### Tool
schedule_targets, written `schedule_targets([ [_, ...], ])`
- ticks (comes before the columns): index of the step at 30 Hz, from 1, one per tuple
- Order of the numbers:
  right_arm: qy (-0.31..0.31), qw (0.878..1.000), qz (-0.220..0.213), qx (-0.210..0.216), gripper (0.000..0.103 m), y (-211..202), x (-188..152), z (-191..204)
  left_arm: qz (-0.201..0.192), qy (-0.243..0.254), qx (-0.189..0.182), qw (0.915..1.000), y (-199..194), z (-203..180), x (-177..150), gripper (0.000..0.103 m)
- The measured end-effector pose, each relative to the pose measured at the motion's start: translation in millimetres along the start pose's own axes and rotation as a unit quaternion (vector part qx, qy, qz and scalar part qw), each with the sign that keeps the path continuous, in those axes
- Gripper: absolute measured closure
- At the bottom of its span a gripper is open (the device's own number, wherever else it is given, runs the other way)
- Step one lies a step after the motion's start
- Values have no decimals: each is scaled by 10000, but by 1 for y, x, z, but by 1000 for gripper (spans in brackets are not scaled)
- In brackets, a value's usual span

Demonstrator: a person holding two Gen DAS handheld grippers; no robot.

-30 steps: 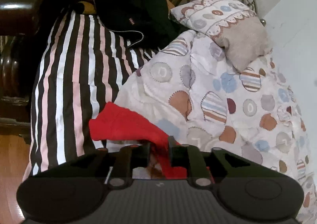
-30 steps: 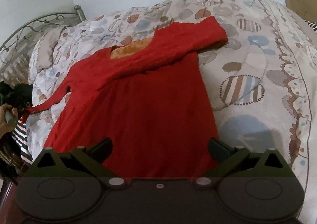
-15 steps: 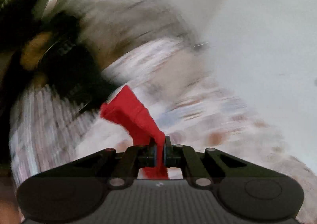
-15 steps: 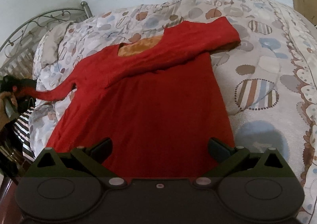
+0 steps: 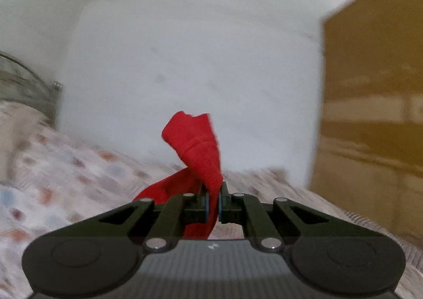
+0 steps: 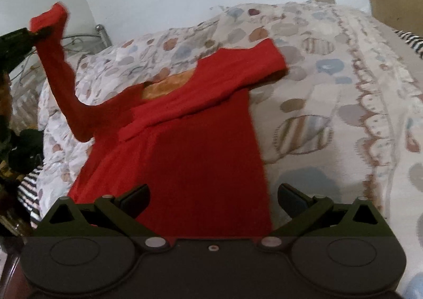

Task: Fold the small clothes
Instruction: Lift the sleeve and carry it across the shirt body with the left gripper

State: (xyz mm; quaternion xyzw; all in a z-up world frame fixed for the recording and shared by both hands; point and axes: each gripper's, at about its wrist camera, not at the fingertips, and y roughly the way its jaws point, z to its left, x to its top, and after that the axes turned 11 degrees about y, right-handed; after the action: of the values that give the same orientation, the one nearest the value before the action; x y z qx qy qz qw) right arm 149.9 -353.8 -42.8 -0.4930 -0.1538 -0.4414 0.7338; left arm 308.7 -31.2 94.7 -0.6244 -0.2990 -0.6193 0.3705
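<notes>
**Left jaws clamped on a red sleeve, right jaws wide and empty**

The left gripper (image 5: 213,202) has its jaws pinched tight on the cuff end of a red sleeve (image 5: 197,145) — the cloth bunches up above the pads and trails down below them. From the other side, that sleeve (image 6: 62,74) rises off the bed as a taut strip up to the left gripper (image 6: 34,33) at the frame's edge.

The red garment (image 6: 185,150) lies flat on the patterned quilt (image 6: 330,103), its other sleeve folded across the chest below an orange lining at the neck.

The right gripper (image 6: 212,194) hovers over the garment's hem — jaws spread wide, nothing between them, and whether the pads touch the cloth is unclear.
</notes>
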Motion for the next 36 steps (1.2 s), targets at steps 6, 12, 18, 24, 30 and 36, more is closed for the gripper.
schedule_targets([
  [6,216,9987,-244,-400,1,-15,1,-28,1224,473,-1048,9858,29,-67,-78,98],
  [12,338,9967,-247,-697,1,-18,-2,-49,2267,-38,-1434,9634,40,-54,-125,84],
  [18,303,9974,-260,-596,1,-8,-2,-44,1990,221,-1022,9744,6,-37,-119,14],
  [24,145,9989,-323,-305,1,1,1,-26,2087,202,102,9777,-4,8,-108,5],
  [30,-81,9993,-366,-50,1,10,3,-8,2165,-174,1126,9696,10,70,-105,1],
  [36,-182,9996,-167,141,1,36,2,18,2655,-961,1473,9479,57,138,-124,28],
])
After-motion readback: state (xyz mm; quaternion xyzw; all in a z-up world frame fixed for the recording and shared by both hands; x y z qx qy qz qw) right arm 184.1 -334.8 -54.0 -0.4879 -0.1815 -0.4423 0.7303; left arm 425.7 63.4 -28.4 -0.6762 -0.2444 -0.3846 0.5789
